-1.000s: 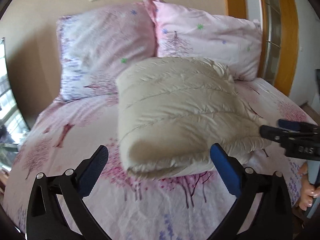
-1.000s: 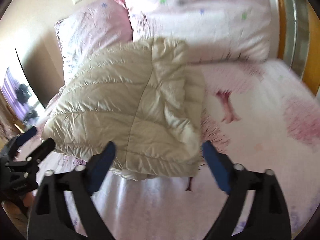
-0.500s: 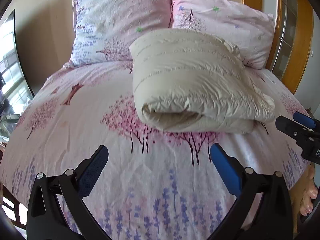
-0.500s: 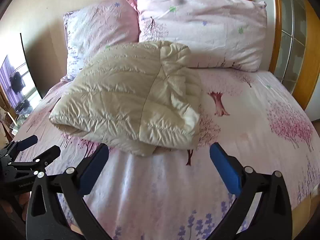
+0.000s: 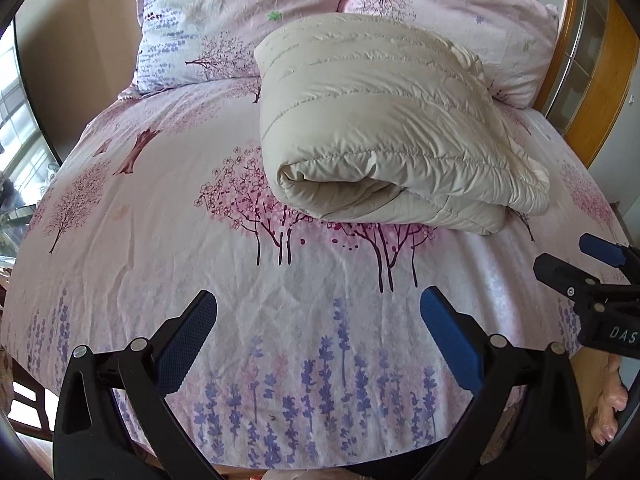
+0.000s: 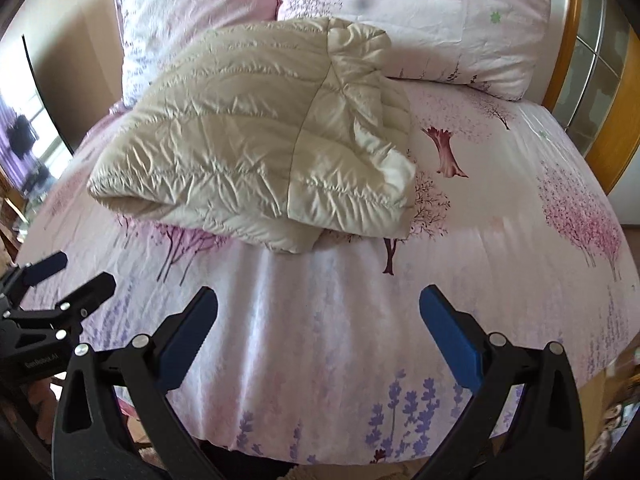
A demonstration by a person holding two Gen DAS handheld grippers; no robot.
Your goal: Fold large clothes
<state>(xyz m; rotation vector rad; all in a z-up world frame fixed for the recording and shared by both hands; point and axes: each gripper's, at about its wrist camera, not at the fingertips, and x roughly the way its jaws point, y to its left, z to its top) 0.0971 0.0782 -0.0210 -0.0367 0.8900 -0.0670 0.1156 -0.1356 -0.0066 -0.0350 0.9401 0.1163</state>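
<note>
A cream quilted down jacket (image 5: 384, 120) lies folded into a thick bundle in the middle of the bed; it also shows in the right wrist view (image 6: 264, 140). My left gripper (image 5: 318, 312) is open and empty, held over the foot of the bed, well short of the jacket. My right gripper (image 6: 318, 312) is open and empty too, at the foot of the bed on the right. Each gripper shows at the edge of the other's view: the right one (image 5: 584, 260) and the left one (image 6: 72, 276).
The bed carries a pink sheet (image 5: 160, 240) with tree and lavender prints. Two pillows (image 5: 224, 12) (image 6: 440, 16) lean at the head. A wooden bed frame (image 5: 600, 80) rises on the right. A window (image 5: 16, 120) is on the left.
Both grippers have drawn back from the folded jacket toward the foot of the bed. The jacket stays where it lay.
</note>
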